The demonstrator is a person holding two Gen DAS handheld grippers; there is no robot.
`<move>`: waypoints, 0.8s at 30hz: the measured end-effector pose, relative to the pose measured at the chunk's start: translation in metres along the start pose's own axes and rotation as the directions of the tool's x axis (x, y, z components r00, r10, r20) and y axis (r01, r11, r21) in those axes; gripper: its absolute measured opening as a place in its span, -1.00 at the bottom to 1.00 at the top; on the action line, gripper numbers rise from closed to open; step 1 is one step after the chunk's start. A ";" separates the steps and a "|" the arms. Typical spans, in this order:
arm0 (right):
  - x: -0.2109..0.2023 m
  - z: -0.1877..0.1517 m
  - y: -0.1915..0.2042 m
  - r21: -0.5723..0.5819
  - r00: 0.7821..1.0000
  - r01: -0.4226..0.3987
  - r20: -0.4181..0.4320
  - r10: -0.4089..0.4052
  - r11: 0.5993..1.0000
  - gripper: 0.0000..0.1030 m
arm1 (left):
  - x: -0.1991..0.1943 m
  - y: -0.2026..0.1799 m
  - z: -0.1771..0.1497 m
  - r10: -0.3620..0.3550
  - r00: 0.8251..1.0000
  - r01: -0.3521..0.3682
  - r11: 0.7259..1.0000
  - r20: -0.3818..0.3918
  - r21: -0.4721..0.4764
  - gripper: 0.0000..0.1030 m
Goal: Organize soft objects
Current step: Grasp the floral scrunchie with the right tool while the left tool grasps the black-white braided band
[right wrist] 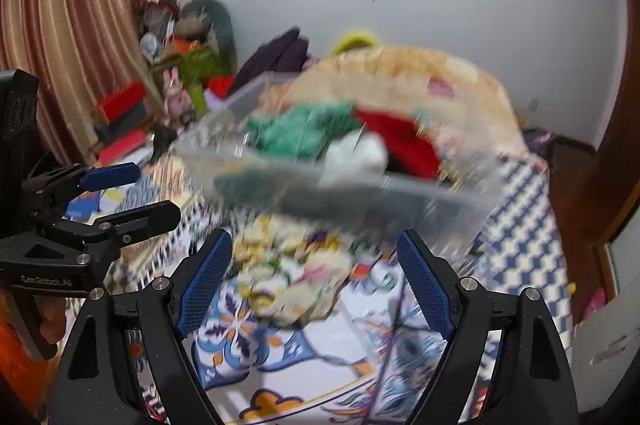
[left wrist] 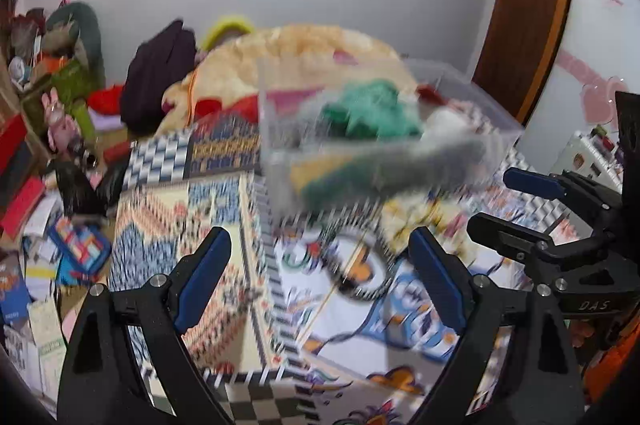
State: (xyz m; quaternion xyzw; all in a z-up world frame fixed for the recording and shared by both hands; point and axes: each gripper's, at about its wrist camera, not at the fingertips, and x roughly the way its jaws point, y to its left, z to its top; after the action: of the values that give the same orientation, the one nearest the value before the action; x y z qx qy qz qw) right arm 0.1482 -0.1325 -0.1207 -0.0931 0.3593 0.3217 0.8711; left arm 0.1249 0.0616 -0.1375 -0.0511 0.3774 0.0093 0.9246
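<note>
A clear plastic bin [left wrist: 480,93] [right wrist: 400,197] stands on the patterned bedspread [left wrist: 192,225] [right wrist: 320,365], blurred in both views. Inside lie a green soft piece [left wrist: 372,113] [right wrist: 304,131], a white one [right wrist: 356,153], a red one [right wrist: 404,141] and a grey one [left wrist: 424,165]. A pale crumpled flowered cloth [right wrist: 288,277] lies on the bed in front of the bin. My left gripper [left wrist: 318,241] [right wrist: 156,191] is open short of the bin, nothing between its fingers. To its right, my right gripper [right wrist: 313,239] [left wrist: 492,201] is open over the cloth, apart from it.
A big beige plush heap [left wrist: 300,49] and a dark backpack [left wrist: 160,81] lie behind the bin. Books, boxes and toys [left wrist: 40,225] crowd the floor left of the bed. A striped curtain [right wrist: 72,25] hangs at the left, a wooden door [left wrist: 528,25] stands at the right.
</note>
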 end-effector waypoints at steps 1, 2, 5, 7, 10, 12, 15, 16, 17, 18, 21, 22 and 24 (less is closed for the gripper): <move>0.007 -0.002 0.002 -0.007 1.000 -0.002 -0.020 0.002 1.000 0.61 | 0.004 0.002 -0.005 0.004 1.000 -0.004 1.000 -0.014 -0.006 0.77; 0.010 -0.003 0.003 -0.012 0.999 -0.005 -0.033 0.004 1.000 0.60 | 0.006 0.003 -0.008 0.004 1.000 -0.005 1.000 -0.022 -0.011 0.77; 0.022 -0.005 0.007 -0.015 0.997 -0.029 -0.076 0.028 0.999 0.57 | 0.013 0.004 -0.016 0.007 0.999 -0.007 1.000 -0.041 -0.014 0.76; 0.029 -0.006 0.009 -0.015 0.994 -0.039 -0.098 0.038 0.999 0.45 | 0.017 0.004 -0.017 0.010 0.999 -0.011 1.000 -0.046 -0.012 0.75; 0.034 -0.007 0.009 -0.022 0.992 -0.037 -0.122 0.034 0.999 0.13 | 0.021 0.000 -0.017 -0.012 0.999 0.011 1.000 -0.053 -0.009 0.75; 0.032 -0.008 0.008 -0.021 0.993 -0.026 -0.116 0.024 0.999 -0.06 | 0.023 -0.005 -0.017 -0.014 0.999 0.014 1.000 -0.051 0.005 0.75; 0.027 -0.012 0.001 -0.011 0.994 -0.026 -0.111 0.024 1.000 -0.42 | 0.027 -0.013 -0.016 -0.023 0.998 0.025 0.999 -0.061 0.023 0.75; 0.024 -0.012 -0.001 -0.007 0.994 -0.018 -0.104 0.017 1.000 -0.48 | 0.030 -0.015 -0.015 -0.026 0.997 0.028 0.999 -0.066 0.029 0.75; 0.021 -0.013 -0.004 -0.005 0.995 -0.012 -0.096 0.012 1.000 -0.51 | 0.032 -0.017 -0.015 -0.027 0.997 0.029 0.999 -0.070 0.033 0.73; 0.016 -0.013 -0.007 -0.002 0.996 -0.005 -0.084 0.005 1.000 -0.52 | 0.035 -0.020 -0.014 -0.027 0.997 0.030 0.999 -0.077 0.038 0.72; 0.002 -0.015 -0.014 0.003 0.998 0.013 -0.054 -0.012 1.000 -0.56 | 0.043 -0.026 -0.012 -0.033 0.995 0.037 0.998 -0.095 0.047 0.64; -0.001 -0.015 -0.015 0.003 0.999 0.018 -0.046 -0.018 1.000 -0.57 | 0.046 -0.028 -0.011 -0.033 0.995 0.038 0.998 -0.098 0.049 0.59; -0.009 -0.017 -0.016 0.008 0.999 0.025 -0.027 -0.025 1.000 -0.58 | 0.051 -0.030 -0.010 -0.037 0.994 0.042 0.998 -0.105 0.040 0.43</move>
State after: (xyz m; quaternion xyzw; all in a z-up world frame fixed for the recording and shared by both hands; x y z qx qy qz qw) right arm 0.1438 -0.1561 -0.1279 -0.0983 0.3711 0.3078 0.8706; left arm 0.1566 0.0297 -0.1777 -0.0396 0.4242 -0.0195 0.9045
